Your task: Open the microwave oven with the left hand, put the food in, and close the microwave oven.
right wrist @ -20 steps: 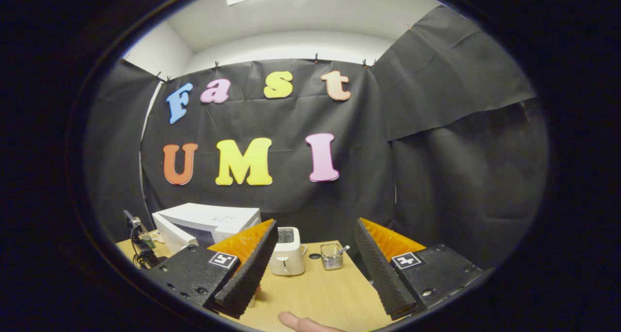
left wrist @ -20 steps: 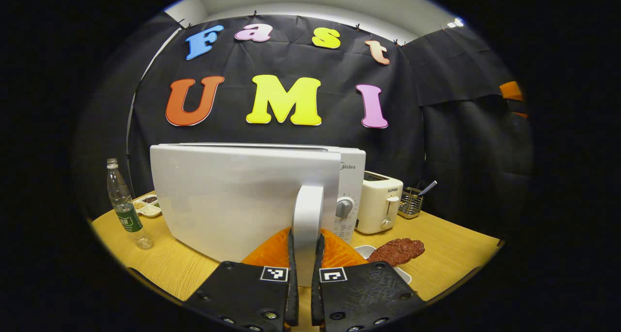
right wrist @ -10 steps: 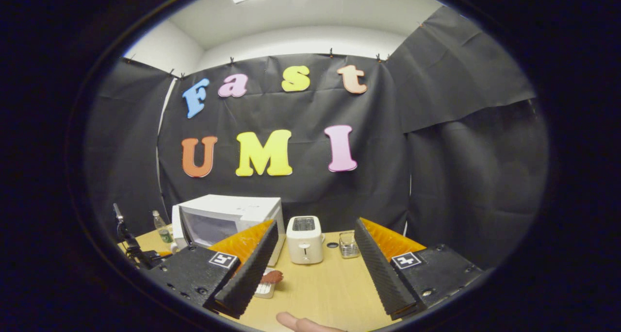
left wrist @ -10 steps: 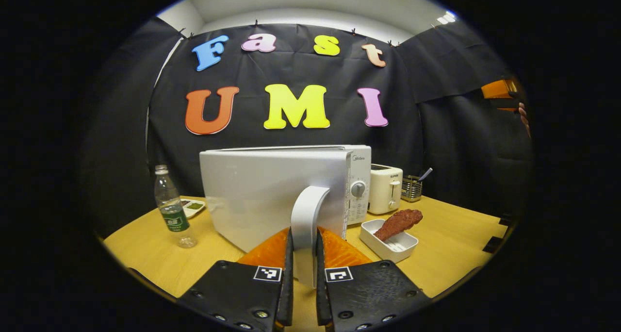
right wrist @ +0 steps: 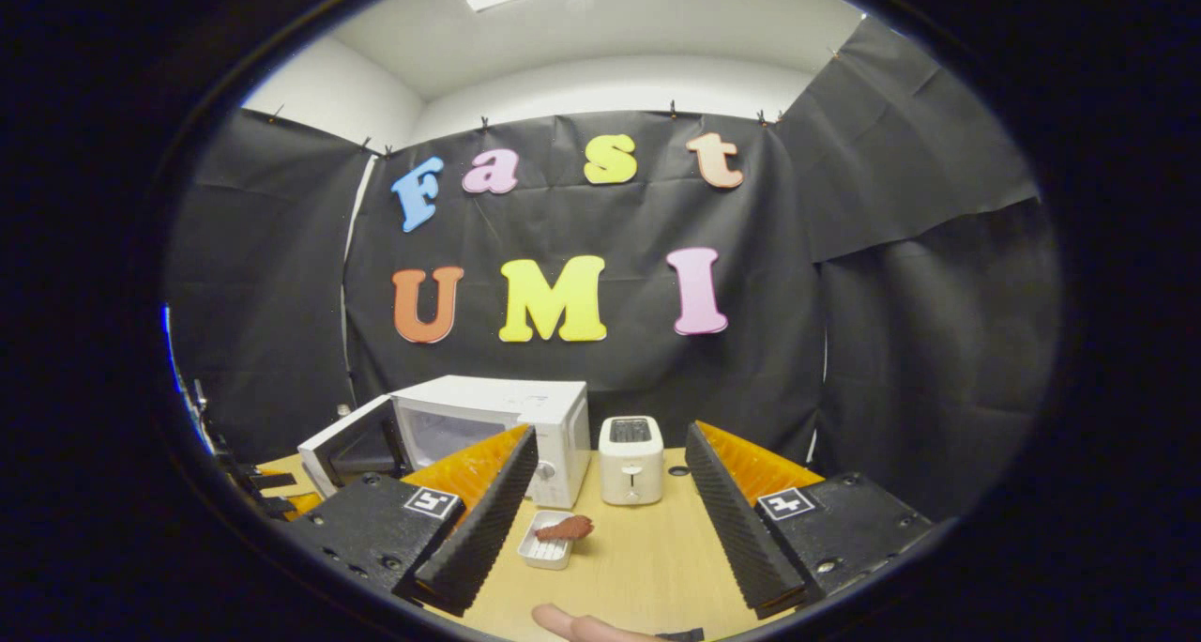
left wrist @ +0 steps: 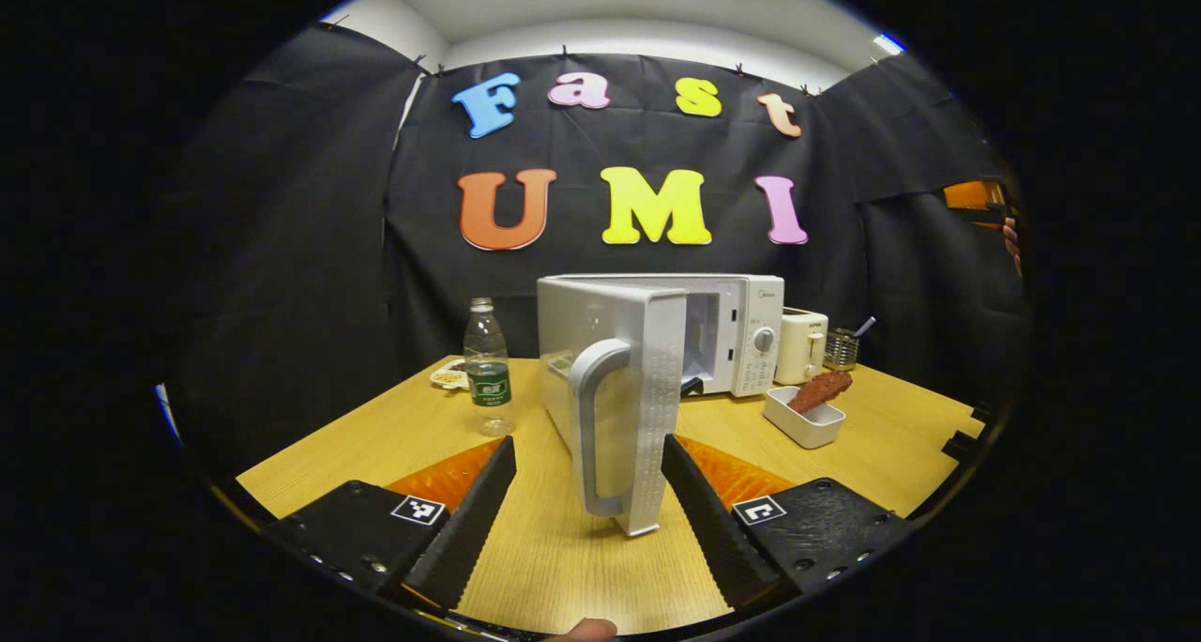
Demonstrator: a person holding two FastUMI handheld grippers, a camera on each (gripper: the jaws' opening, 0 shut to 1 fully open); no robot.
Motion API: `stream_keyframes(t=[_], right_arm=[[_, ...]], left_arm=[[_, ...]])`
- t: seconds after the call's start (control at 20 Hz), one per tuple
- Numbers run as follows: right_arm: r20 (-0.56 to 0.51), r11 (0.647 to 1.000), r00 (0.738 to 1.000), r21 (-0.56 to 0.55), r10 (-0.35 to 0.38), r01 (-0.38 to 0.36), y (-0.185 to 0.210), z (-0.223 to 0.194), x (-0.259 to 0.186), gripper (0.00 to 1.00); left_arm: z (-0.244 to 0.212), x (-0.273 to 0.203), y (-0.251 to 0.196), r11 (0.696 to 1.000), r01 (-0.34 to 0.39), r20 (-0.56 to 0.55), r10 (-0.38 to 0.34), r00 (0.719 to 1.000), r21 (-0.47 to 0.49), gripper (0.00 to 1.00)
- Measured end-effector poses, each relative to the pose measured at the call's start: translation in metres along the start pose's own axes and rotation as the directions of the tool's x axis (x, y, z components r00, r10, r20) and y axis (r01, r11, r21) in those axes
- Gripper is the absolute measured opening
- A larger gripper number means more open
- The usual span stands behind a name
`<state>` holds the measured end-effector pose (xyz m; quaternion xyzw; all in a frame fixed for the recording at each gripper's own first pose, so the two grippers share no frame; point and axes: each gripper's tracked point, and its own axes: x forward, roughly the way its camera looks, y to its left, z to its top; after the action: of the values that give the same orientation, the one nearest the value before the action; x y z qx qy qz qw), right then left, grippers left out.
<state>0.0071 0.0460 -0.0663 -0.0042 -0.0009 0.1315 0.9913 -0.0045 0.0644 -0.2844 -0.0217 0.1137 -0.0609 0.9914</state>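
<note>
The left tongs (left wrist: 588,506) stand open on either side of the door handle (left wrist: 591,426), not touching it. The door (left wrist: 647,407) is swung out from the microwave (left wrist: 741,328), so opening looks done. Next, the open right tongs (right wrist: 600,511) should fetch the food (right wrist: 564,527) in its tray (right wrist: 544,553), in front of the microwave on the worktop (right wrist: 638,567).

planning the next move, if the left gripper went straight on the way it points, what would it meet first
Most likely the open microwave door, handle first: it stands edge-on right ahead of the open left gripper. Depth is hard to judge.
</note>
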Motion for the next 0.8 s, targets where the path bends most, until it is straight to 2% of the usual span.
stream_keyframes(t=[0.1,0.15,0.2,0.25,0.3,0.35,0.4,0.45,0.55,0.6,0.75,0.8], right_arm=[[0.003,1.000,1.000,0.001,0.009,-0.009,0.004,0.001,-0.004,1.00],[0.005,1.000,1.000,-0.003,0.012,-0.012,0.005,0.002,-0.006,0.95],[0.008,1.000,1.000,-0.010,0.012,-0.012,0.004,0.004,-0.008,1.00],[0.012,1.000,1.000,-0.016,0.009,-0.009,0.003,0.004,-0.010,0.95],[0.015,1.000,1.000,-0.018,0.004,-0.003,0.001,0.005,-0.011,0.95],[0.019,1.000,1.000,-0.021,-0.002,0.002,-0.001,0.005,-0.012,0.95],[0.021,1.000,1.000,-0.022,-0.010,0.011,-0.005,0.005,-0.011,0.95],[0.020,1.000,1.000,-0.021,-0.019,0.019,-0.008,0.004,-0.010,1.00],[0.011,1.000,1.000,-0.015,-0.026,0.026,-0.011,0.000,-0.006,1.00],[0.001,1.000,1.000,-0.014,-0.026,0.026,-0.013,-0.003,-0.002,0.95],[-0.037,1.000,0.999,0.002,-0.018,0.018,-0.015,-0.015,0.015,0.95],[-0.056,1.000,0.998,0.005,-0.015,0.015,-0.016,-0.021,0.023,1.00]], left_arm=[[0.005,-0.009,0.003,1.000,-0.022,0.007,0.022,1.000,-0.001,0.94],[0.009,-0.013,0.004,1.000,-0.028,0.016,0.028,0.999,0.000,0.93],[0.013,-0.014,0.004,0.999,-0.032,0.020,0.032,0.999,-0.002,0.93],[0.017,-0.015,0.001,1.000,-0.031,0.024,0.031,0.999,-0.005,0.92],[0.021,-0.015,-0.003,0.999,-0.029,0.024,0.030,0.999,-0.014,0.81],[0.027,-0.016,-0.007,0.999,-0.025,0.029,0.026,0.999,-0.020,0.93],[0.034,-0.015,-0.010,0.999,-0.029,0.036,0.030,0.999,-0.029,0.93],[0.042,-0.015,-0.012,0.998,-0.036,0.050,0.038,0.998,-0.043,0.93],[0.055,-0.011,-0.022,0.997,-0.023,0.049,0.027,0.998,-0.079,0.93],[0.060,-0.007,-0.026,0.996,-0.019,0.049,0.024,0.999,-0.087,0.93],[0.085,0.004,-0.029,0.997,-0.034,0.049,0.037,0.998,-0.069,0.93],[0.097,0.007,-0.032,0.998,-0.033,0.063,0.036,0.997,-0.054,0.93]])
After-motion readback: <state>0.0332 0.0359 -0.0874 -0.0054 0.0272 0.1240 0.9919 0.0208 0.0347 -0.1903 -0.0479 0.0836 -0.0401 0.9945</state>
